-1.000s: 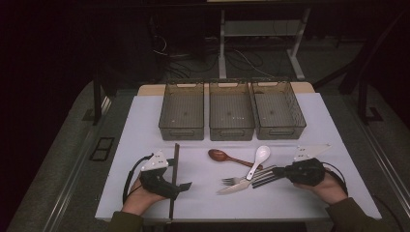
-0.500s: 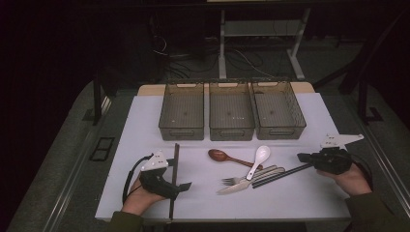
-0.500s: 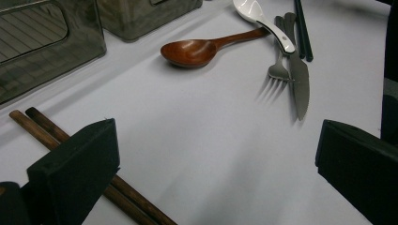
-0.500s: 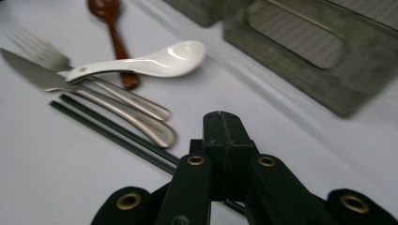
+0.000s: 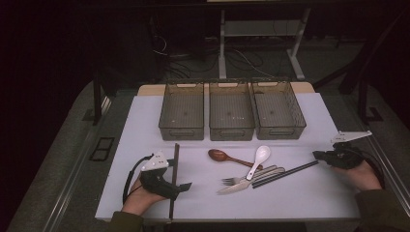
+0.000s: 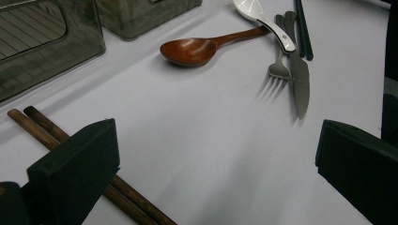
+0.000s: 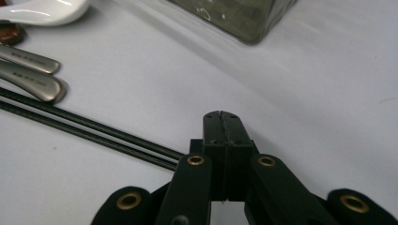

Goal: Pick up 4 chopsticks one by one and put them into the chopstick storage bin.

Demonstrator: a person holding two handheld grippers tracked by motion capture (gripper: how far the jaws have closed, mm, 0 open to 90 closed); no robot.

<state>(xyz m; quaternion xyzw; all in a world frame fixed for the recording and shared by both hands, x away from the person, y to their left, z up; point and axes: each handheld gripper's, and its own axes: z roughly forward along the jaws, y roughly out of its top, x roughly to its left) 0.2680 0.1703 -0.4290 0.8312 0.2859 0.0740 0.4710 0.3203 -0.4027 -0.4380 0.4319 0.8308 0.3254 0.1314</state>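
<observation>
Cutlery lies in a loose cluster on the white mat: a brown wooden spoon [image 5: 223, 155] [image 6: 192, 49], a white spoon [image 5: 257, 159] [image 6: 263, 18], a fork [image 5: 241, 178] [image 6: 279, 65], a knife [image 5: 237, 187] [image 6: 300, 79] and black chopsticks [image 5: 285, 174] [image 7: 84, 126]. My right gripper [image 5: 317, 155] [image 7: 220, 118] rests shut with nothing in it, just right of the black chopsticks' far end. At the front left my left gripper [image 5: 179, 180] [image 6: 216, 159] stands wide open on the mat. Brown chopsticks [image 5: 174, 174] [image 6: 42, 129] pass under its left jaw.
Three clear grey bins [image 5: 181, 131] [image 5: 231, 131] [image 5: 280, 129] stand side by side at the back of the mat, with nothing visible in them. One bin's corner [image 7: 234, 18] is near my right gripper. The table's right edge runs close beside the right hand [image 5: 360, 176].
My right gripper has drawn away to the right from the cutlery cluster, staying shut. The left gripper and the cutlery have not moved.
</observation>
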